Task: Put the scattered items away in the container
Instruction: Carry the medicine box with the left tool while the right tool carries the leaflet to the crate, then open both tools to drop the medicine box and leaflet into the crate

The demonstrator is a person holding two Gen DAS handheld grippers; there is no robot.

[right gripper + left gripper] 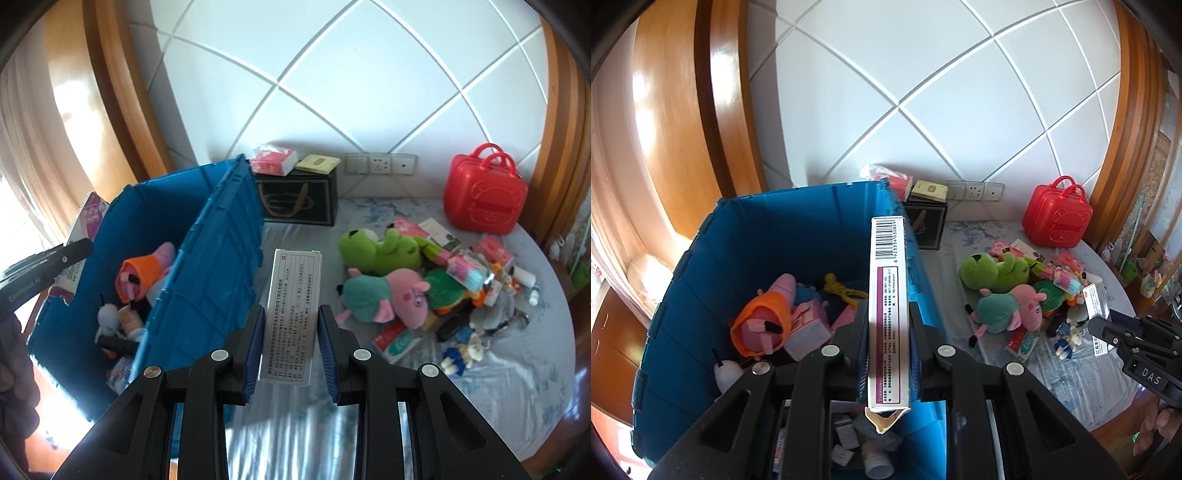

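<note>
While both tongs clamp cartons, only the left tongs (888, 354) view shows its barcoded carton (888, 295) — over the blue bin (820, 210).

Left wrist view looks down from close above the blue crate (798, 236); right wrist view faces the bed (406, 398). Both share crate and toy pile (424, 288).

Both tongs (888, 354) (291, 350) are black plastic with 4 silver rivets; the right tongs have blue ribbed pads (255, 354).
</note>
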